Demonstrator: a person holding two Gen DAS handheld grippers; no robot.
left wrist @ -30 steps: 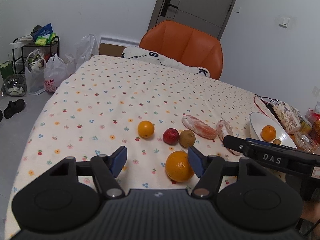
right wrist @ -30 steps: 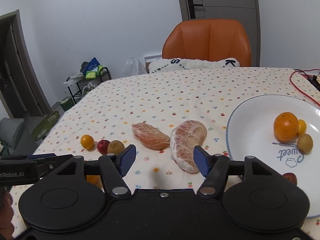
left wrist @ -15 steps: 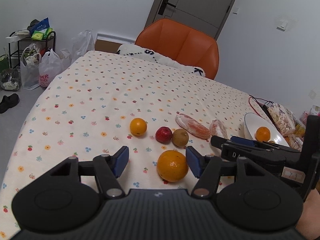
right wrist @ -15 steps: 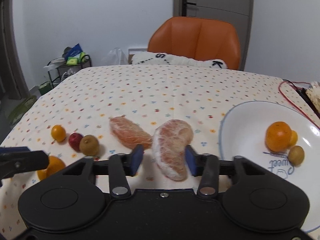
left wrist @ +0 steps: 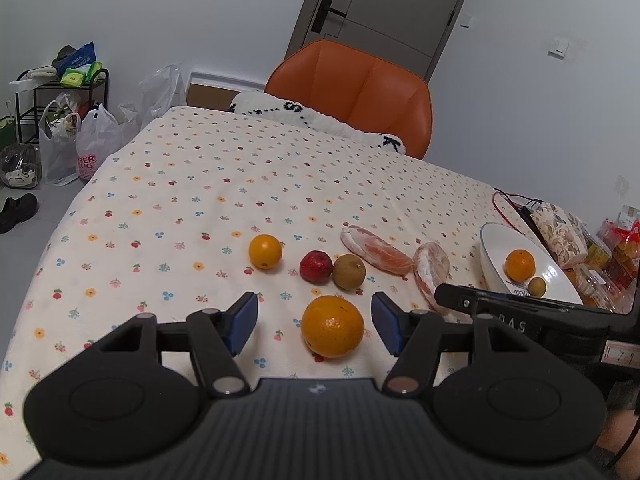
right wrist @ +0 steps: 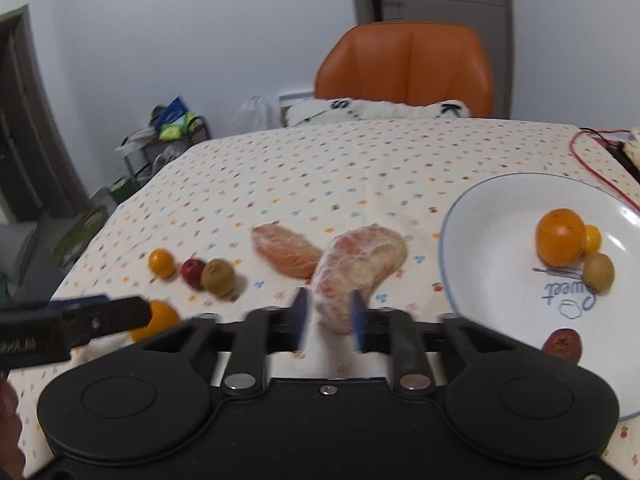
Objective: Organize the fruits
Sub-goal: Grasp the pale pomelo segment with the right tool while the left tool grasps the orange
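Observation:
A large orange (left wrist: 332, 332) lies on the flowered tablecloth between the fingers of my left gripper (left wrist: 315, 322), which is open and does not touch it. Behind it sit a small orange (left wrist: 265, 251), a red fruit (left wrist: 316, 266) and a brown kiwi-like fruit (left wrist: 349, 271). Two peeled pomelo segments lie further right. My right gripper (right wrist: 329, 318) is shut on the near end of the bigger segment (right wrist: 360, 264); the other segment (right wrist: 286, 254) lies to its left. The white plate (right wrist: 444, 248) holds an orange (right wrist: 560, 236), a small yellow fruit, a brown fruit and a dark red one.
An orange chair (left wrist: 352, 92) with a white cushion stands at the table's far edge. A red cable (right wrist: 592, 160) and snack packets (left wrist: 560, 232) lie past the plate on the right. On the floor to the left are a shelf and bags (left wrist: 60, 136).
My right gripper's fingers have narrowed from wide open onto the bigger pomelo segment. My left gripper has shifted so that the large orange sits squarely between its open fingers.

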